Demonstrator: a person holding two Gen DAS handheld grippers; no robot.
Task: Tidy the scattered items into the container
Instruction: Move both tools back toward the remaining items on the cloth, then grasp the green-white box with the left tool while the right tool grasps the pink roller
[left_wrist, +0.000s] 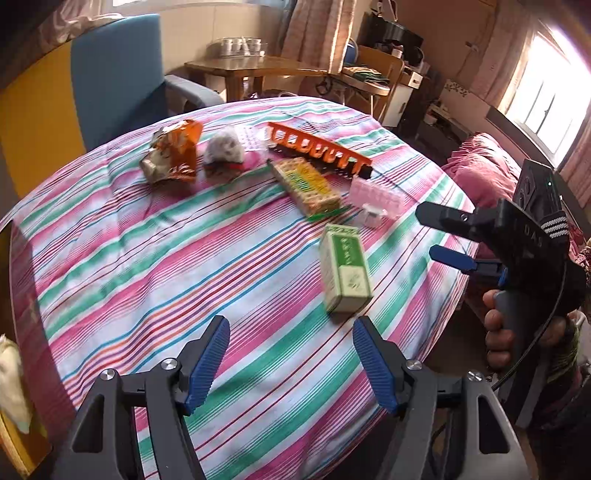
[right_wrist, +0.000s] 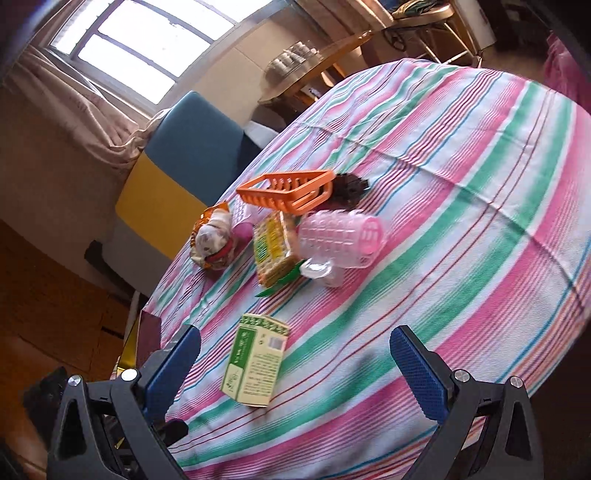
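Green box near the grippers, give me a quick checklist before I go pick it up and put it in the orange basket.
1. Left gripper open and empty: ok.
2. Right gripper open and empty: ok.
3. Green box lying clear of the other items: ok.
4. Orange basket upright, opening up: ok.
5. Basket has room inside: cannot tell, its floor is hidden.
6. Way to the basket clear: not ok, the pink container and yellow packet lie before it.
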